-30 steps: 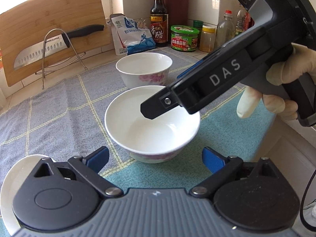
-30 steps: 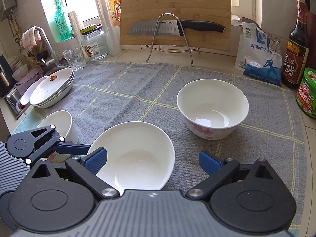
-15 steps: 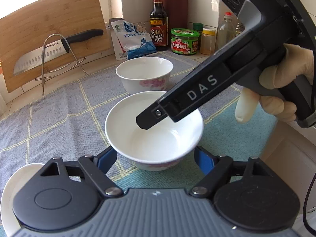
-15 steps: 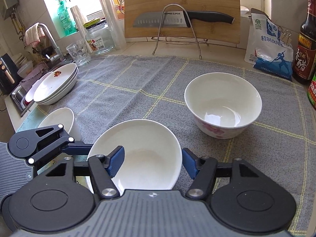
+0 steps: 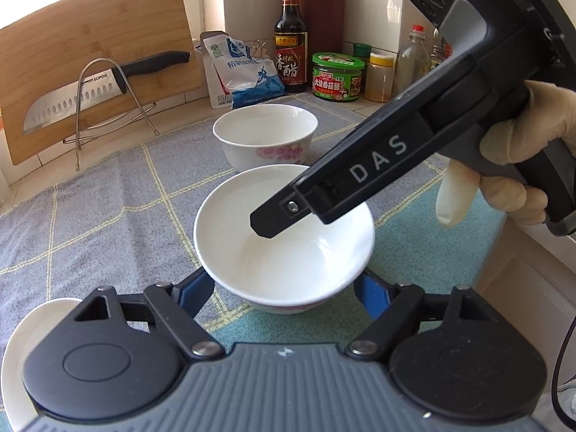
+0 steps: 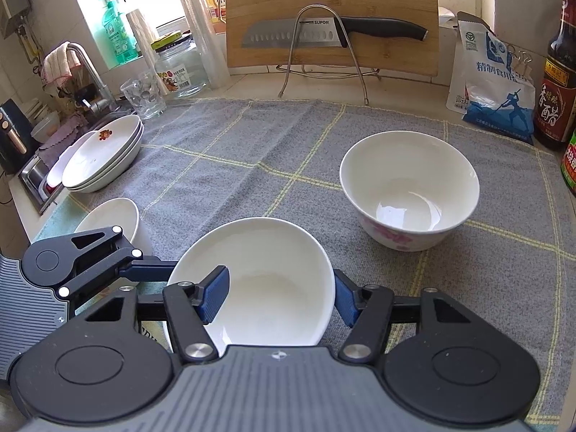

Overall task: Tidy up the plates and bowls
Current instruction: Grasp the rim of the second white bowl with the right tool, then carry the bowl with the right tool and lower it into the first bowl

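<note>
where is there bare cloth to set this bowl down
Free: the grey cloth's middle beyond the held bowl, bordered by the plate stack, knife and flowered bowl. Crowded: the back right corner, with bag and bottle.

The right tongs [image 5: 264, 225] cover part of the near bowl's [image 5: 284, 252] inside. A white dish [image 5: 21, 342] at the lower left is mostly hidden behind the left tongs' body. The green-lidded jar [image 6: 570, 165] is cut by the right edge.

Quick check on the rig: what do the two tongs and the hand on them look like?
Both tongs, left and right, are black with blue pads and a ribbed grey body. The right one's side reads "DAS"; a pale glove covers the hand on it, and a black cable trails beside it.
</note>
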The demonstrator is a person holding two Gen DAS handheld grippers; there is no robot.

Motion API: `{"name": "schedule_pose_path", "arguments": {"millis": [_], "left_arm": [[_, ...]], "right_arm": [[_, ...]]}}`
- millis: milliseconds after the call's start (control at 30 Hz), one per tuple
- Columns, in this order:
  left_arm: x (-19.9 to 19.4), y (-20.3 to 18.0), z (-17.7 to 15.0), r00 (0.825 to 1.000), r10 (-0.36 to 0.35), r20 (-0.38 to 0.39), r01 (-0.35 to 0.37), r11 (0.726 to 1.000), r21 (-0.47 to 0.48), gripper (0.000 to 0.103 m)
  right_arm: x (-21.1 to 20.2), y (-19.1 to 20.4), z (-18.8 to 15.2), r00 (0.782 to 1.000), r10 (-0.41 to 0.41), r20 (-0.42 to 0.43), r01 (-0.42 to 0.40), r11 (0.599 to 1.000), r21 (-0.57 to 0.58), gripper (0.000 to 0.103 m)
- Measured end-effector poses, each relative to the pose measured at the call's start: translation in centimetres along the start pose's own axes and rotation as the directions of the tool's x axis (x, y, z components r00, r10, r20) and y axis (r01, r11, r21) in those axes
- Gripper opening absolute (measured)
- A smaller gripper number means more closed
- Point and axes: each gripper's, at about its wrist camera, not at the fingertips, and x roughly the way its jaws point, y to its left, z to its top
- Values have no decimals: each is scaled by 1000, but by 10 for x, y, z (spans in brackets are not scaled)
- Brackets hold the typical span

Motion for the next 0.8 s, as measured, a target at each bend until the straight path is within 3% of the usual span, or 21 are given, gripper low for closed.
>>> {"name": "schedule_pose_path", "arguments": {"millis": [333,800], "left_arm": [[-21,6,3,1000,-24,2,24,1000,0,84],[-66,36,-2,1000,-26,11,26,1000,4,84]], "right_arm": [[-16,14,3,1000,7,25,-7,1000,16,67],[-26,65,18,998,25,66,-25,1000,-9,67]]}}
